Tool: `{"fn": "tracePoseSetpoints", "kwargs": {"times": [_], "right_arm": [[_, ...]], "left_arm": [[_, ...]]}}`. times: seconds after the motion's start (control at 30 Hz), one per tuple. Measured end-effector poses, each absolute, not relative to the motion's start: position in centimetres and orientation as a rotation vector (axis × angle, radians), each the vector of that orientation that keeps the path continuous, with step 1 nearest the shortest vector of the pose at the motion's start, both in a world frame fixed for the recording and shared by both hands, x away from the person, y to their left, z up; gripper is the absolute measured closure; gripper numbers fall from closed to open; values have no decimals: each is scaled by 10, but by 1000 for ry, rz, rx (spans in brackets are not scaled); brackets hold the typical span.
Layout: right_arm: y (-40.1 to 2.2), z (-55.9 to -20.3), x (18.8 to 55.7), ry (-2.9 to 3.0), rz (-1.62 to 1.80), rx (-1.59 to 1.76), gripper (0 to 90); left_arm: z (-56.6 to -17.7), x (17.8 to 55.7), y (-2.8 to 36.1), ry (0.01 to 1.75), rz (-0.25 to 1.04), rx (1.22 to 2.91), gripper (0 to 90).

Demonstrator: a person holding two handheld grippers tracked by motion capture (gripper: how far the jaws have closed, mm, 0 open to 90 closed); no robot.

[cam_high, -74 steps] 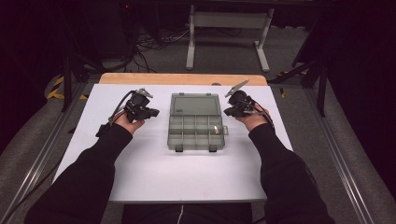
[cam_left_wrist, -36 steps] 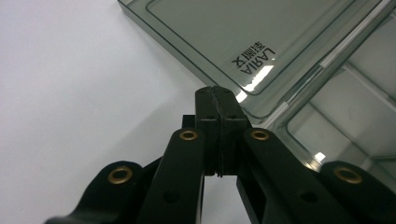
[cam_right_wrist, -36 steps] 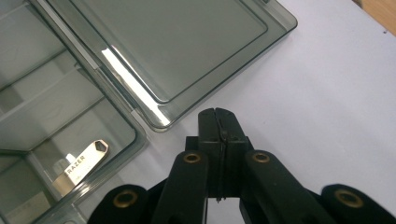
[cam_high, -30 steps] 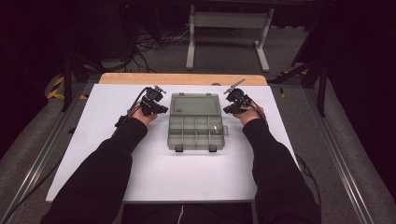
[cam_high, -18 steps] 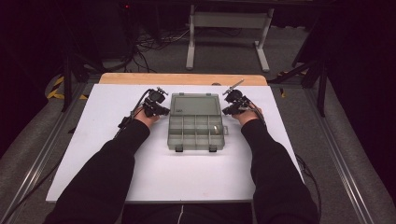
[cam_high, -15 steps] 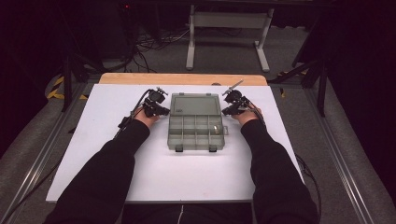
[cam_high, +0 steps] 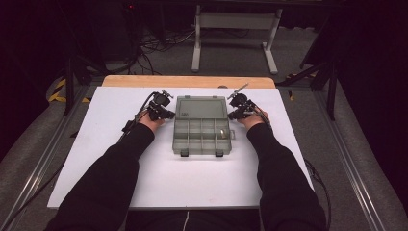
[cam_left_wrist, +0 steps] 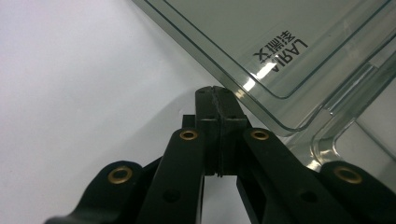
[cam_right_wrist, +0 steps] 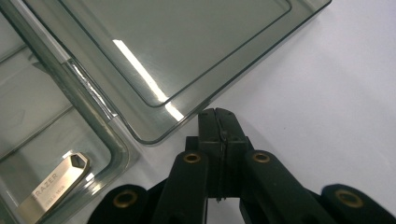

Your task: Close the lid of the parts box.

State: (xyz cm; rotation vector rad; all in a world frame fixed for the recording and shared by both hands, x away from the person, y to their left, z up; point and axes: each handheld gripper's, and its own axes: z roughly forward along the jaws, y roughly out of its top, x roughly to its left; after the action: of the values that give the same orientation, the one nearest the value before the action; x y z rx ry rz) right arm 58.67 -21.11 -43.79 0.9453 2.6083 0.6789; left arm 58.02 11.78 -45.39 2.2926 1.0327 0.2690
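Observation:
A clear grey compartment box lies in the middle of the white table, its lid folded flat open on the far side. My left gripper is shut and empty, its tips at the lid's left edge. In the left gripper view the closed tips sit right by the lid's corner. My right gripper is shut and empty at the lid's right edge. In the right gripper view the gripper is just off the lid's rounded corner. A small metal tag lies in a compartment.
The tag rests in a right-hand compartment of the box. A wooden strip borders the table's far edge. Cables and a metal stand lie on the floor beyond. Both forearms rest on the table either side of the box.
Both hands have moved in toward the box's lid, the left one farther. Over the last second they have hardly shifted.

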Motion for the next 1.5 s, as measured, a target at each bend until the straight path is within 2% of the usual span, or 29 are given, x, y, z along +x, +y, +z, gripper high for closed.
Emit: {"fn": "tracePoseSetpoints", "kwargs": {"times": [0.67, 1.0, 1.5], "right_arm": [[-210, -439, 592, 2569, 687, 946, 900], [-210, -440, 592, 2525, 714, 957, 900], [-213, -428, 589, 2454, 783, 932, 900]], "left_arm": [[-454, 579, 108, 1038, 360, 2269, 898], [-455, 581, 108, 1050, 358, 2234, 898], [-448, 578, 108, 1045, 417, 2186, 898]]}}
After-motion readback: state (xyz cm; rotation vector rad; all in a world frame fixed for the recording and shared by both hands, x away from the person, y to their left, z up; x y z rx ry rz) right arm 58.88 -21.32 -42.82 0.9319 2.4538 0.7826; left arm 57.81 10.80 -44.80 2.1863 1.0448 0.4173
